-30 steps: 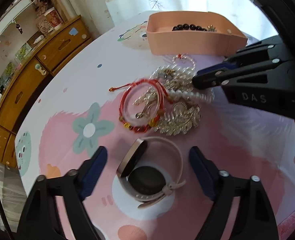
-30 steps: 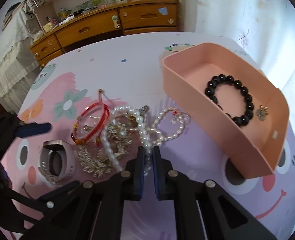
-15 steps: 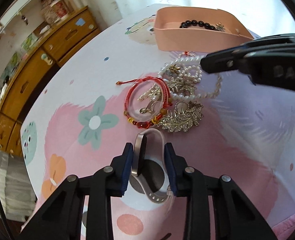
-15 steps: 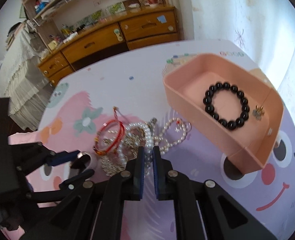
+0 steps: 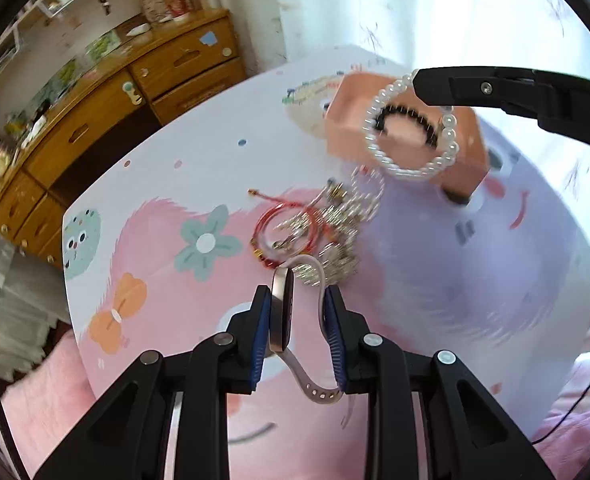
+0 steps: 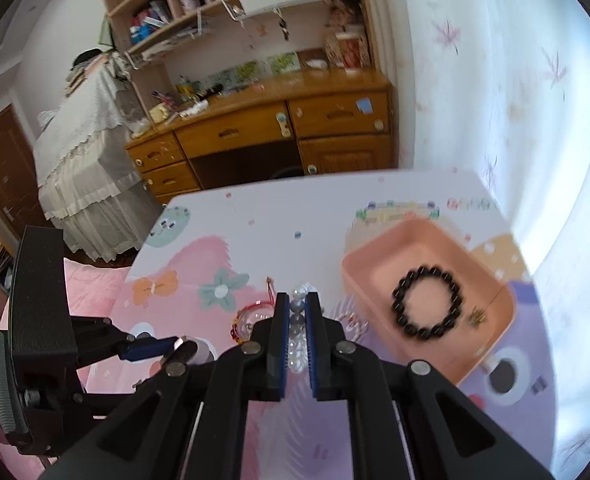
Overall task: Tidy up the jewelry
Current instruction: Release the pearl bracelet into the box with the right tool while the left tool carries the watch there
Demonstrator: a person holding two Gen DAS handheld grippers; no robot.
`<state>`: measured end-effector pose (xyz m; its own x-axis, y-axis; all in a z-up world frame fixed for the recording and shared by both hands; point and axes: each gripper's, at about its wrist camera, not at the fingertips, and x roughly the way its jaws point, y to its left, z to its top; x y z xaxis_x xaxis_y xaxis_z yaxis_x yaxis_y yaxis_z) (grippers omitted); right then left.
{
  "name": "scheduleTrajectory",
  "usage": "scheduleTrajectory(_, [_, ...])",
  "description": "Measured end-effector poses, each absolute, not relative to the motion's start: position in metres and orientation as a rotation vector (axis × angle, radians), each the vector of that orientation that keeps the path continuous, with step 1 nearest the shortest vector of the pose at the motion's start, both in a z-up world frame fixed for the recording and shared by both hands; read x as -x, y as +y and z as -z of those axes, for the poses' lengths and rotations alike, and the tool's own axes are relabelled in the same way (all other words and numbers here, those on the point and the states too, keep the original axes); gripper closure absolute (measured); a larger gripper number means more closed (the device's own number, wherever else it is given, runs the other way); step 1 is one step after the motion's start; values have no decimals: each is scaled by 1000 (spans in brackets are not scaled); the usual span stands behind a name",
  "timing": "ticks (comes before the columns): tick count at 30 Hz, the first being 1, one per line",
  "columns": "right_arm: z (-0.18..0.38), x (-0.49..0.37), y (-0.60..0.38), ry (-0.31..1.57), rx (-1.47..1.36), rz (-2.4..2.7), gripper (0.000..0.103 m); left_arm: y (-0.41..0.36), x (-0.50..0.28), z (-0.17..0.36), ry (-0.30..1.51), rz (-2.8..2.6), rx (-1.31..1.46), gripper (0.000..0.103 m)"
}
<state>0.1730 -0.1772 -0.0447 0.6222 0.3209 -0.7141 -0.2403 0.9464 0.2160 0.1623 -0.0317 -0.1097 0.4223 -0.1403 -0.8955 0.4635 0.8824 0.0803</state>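
Observation:
My left gripper [image 5: 297,306] is shut on a pale pink-strapped watch [image 5: 282,314] and holds it above the table. My right gripper [image 6: 296,303] is shut on a pearl bracelet [image 6: 297,328]; in the left wrist view the bracelet [image 5: 411,136] hangs as a loop in the air in front of the pink box [image 5: 467,168]. The pink box [image 6: 379,276] holds a black bead bracelet [image 6: 427,304] and a small gold charm [image 6: 477,316]. A red cord bracelet [image 5: 285,230] and silvery pieces [image 5: 341,216] lie in a heap on the table.
The table has a pastel cartoon cloth [image 5: 183,184]. A wooden desk with drawers [image 6: 279,128] and shelves stands beyond the table, a white curtain [image 6: 495,80] at right. The left gripper's body [image 6: 43,320] shows at lower left in the right wrist view.
Both grippers have lifted: the left has raised the watch off the table, the right has raised the pearl bracelet out of the heap towards the pink box.

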Motion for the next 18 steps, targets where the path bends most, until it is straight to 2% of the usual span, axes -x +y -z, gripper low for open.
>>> scheduleTrajectory(10, [3,-164,-222,744,24,-393,96,-79,-169,55,1016,327,-174,76])
scheduleTrajectory(14, [0,-164,-242,733,69,-414,96,-100,-185,42,1024,325,-122,70])
scheduleTrajectory(18, [3,-168,-261,739,95,-439,95,-117,-209,42,1067,339,-30,69])
